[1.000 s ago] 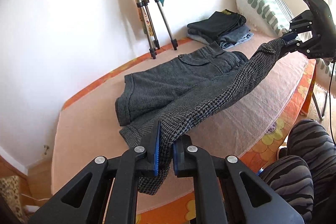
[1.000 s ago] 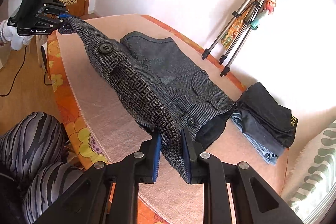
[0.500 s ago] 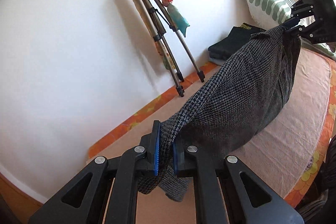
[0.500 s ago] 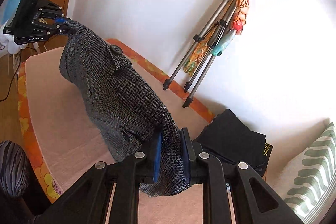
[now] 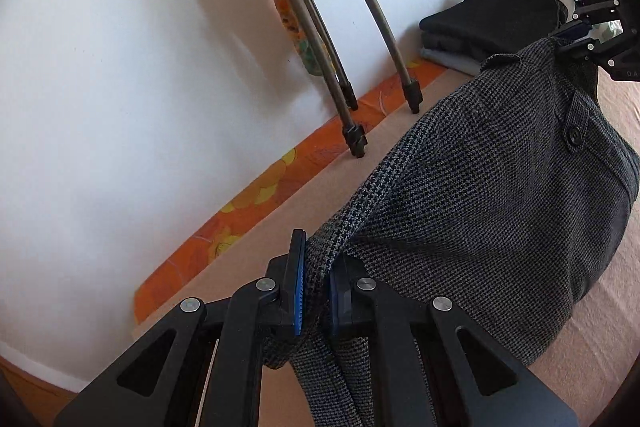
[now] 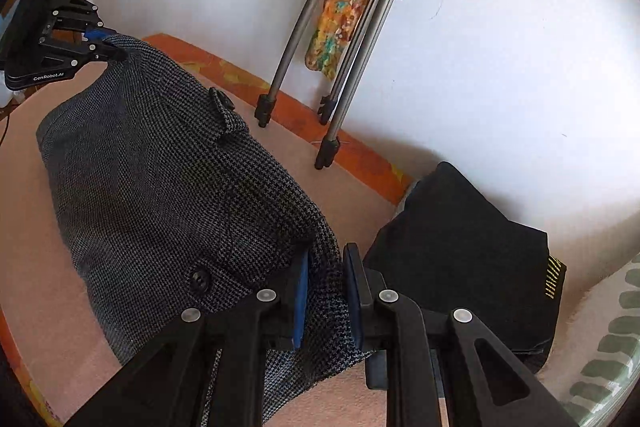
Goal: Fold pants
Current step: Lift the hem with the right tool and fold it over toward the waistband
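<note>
The grey houndstooth pants hang stretched between my two grippers above the pink bed cover. My left gripper is shut on one end of the cloth. My right gripper is shut on the other end, by a button. In the left wrist view the right gripper shows far right, pinching the fabric. In the right wrist view the left gripper shows far left, and the pants sag down to the cover.
A tripod with colourful scarves leans on the white wall behind the bed; it also shows in the right wrist view. A stack of folded dark clothes lies at the right by a green-striped pillow. An orange flowered sheet edge runs along the wall.
Both grippers have carried the pants up off the bed and toward the wall. The cloth, earlier spread flat, now hangs doubled between them.
</note>
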{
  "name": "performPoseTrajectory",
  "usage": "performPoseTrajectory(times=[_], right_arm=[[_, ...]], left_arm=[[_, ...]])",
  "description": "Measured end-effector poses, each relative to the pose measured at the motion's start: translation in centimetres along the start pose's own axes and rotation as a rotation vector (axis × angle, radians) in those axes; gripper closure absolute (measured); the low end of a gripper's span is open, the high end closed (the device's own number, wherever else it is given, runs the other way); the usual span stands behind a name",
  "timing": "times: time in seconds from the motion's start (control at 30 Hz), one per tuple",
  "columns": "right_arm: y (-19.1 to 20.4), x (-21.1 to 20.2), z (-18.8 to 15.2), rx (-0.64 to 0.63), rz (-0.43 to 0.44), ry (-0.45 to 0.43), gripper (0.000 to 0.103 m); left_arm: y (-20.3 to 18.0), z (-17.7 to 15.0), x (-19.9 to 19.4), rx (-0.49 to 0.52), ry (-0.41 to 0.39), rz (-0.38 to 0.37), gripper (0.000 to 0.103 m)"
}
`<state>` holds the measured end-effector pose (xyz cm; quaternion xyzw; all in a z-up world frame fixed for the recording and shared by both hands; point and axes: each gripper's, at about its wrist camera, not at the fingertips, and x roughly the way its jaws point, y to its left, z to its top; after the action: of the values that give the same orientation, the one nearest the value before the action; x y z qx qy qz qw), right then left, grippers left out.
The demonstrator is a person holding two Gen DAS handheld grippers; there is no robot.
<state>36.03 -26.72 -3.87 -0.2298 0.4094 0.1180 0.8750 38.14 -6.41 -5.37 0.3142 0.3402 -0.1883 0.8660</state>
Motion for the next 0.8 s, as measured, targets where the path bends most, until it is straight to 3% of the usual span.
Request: performPoseTrajectory(times=[0.27, 0.57, 0.7, 0.73, 0.77, 0.8], right_arm=[[-0.5, 7.6, -0.1, 0.015, 0.006, 0.101, 0.088], [-0.5, 10.5, -0.1, 0.045, -0.016, 0.136, 0.087], [-0.1, 10.3, -0.3, 0.040, -0.048, 0.145, 0.086], [-0.2, 10.4, -0.1, 0.044, -0.060, 0.147, 0.084], [-0.4, 10.3, 0.0, 0.050, -0.070, 0.146, 0.077], [-0.6, 10.4, 0.1, 0.056, -0.081, 0.145, 0.069]], left_arm=[[-0.5, 0.0, 8.1, 0.025, 0.105, -0.014, 0.095], [-0.4, -1.2, 10.2, -0.011, 0.135, -0.032, 0.089], [0.3, -0.7, 10.2, -0.039, 0.147, -0.015, 0.074], [0.4, -0.5, 10.2, -0.046, 0.151, 0.001, 0.064], [0.9, -0.6, 10.1, -0.057, 0.156, 0.018, 0.055], [1.4, -0.6, 10.1, -0.073, 0.160, 0.025, 0.052]])
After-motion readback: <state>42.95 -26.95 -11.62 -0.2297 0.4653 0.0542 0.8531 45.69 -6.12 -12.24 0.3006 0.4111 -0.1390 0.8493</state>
